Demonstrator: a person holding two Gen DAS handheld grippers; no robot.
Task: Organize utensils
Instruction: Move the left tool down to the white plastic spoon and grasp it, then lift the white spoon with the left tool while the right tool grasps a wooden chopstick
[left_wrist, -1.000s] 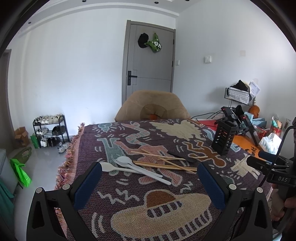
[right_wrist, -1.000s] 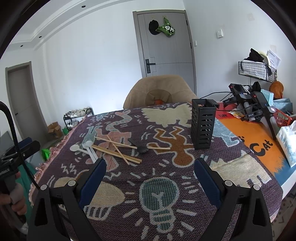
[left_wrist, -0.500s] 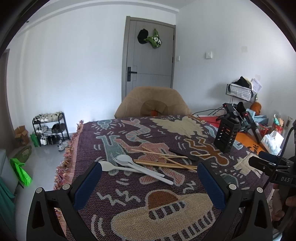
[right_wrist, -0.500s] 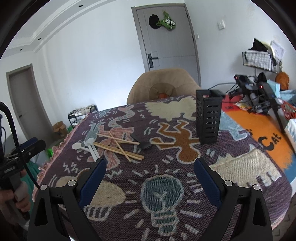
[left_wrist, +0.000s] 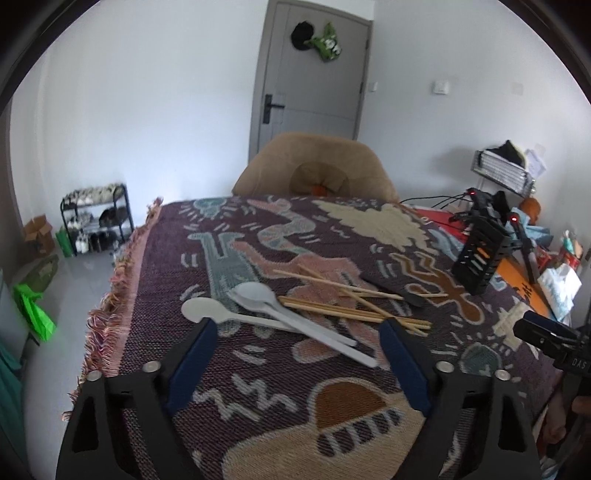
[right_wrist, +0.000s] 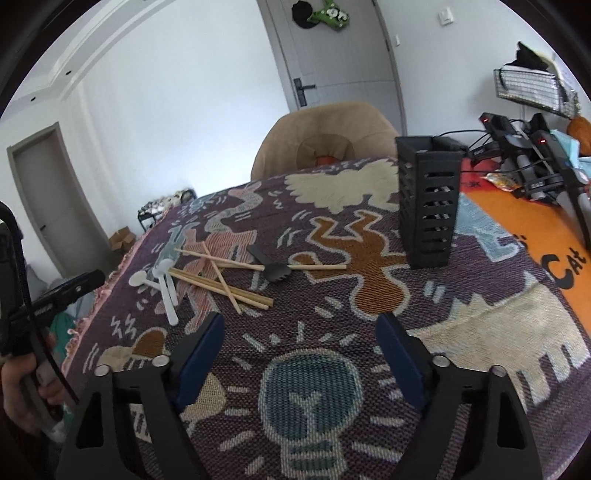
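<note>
Both grippers' fingers (left_wrist: 192, 354) closing, empty; three white spoons (left_wrist: 273, 310), one black holder (right_wrist: 428, 206).

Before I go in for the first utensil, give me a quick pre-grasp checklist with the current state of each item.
1. Left gripper free of any load: ok, nothing between the fingers, jaws closing.
2. Right gripper free of any load: ok, nothing held, jaws closing.
3. Black holder upright and reachable: ok, standing on the blanket; contents cannot tell.
4. White spoons clear to grasp: ok, handles lie just ahead of the left gripper; two overlap.
5. Chopsticks separated: not ok, crossed in a loose pile.
6. Black spatula free: not ok, it overlaps the chopsticks.
</note>
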